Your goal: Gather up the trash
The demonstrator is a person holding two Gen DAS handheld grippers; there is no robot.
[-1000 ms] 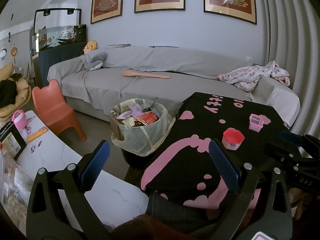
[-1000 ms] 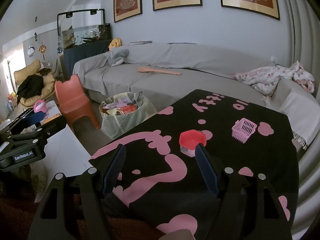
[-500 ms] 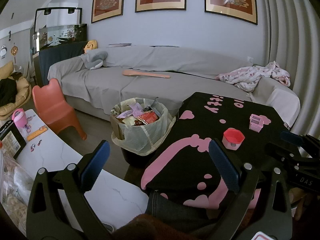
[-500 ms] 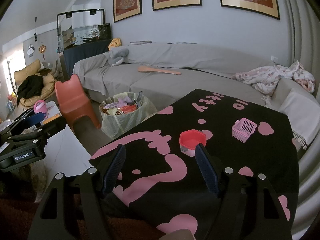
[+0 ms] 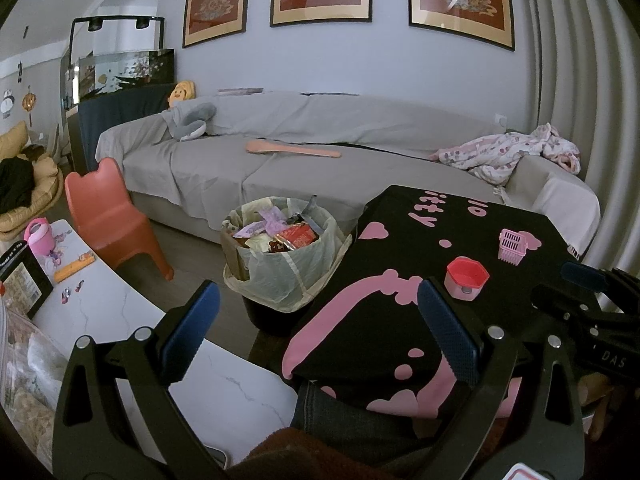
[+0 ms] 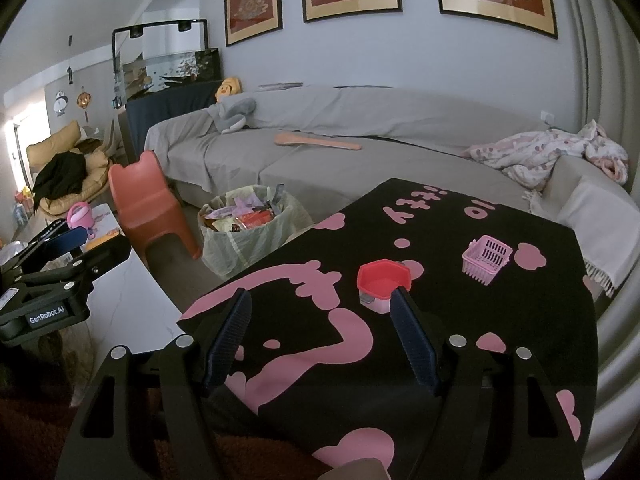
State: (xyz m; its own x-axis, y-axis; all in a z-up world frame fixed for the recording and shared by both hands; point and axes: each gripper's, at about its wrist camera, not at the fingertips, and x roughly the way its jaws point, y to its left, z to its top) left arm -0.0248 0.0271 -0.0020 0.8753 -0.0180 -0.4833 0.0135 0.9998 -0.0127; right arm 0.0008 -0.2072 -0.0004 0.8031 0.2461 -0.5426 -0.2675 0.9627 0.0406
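Note:
A trash bin (image 5: 280, 264) lined with a pale bag and full of wrappers stands on the floor between the sofa and the black-and-pink table; it also shows in the right wrist view (image 6: 248, 236). My left gripper (image 5: 316, 304) is open and empty, held near the table's left corner, short of the bin. My right gripper (image 6: 320, 312) is open and empty above the tablecloth (image 6: 440, 340). A small red hexagonal container (image 6: 382, 282) sits just beyond its right finger. A small pink basket (image 6: 486, 258) stands further right.
A grey sofa (image 5: 320, 160) runs along the back wall with a crumpled blanket (image 5: 508, 152) at its right end. An orange child's chair (image 5: 112, 216) stands left of the bin. A white marble table (image 5: 100, 312) with toys lies at the left.

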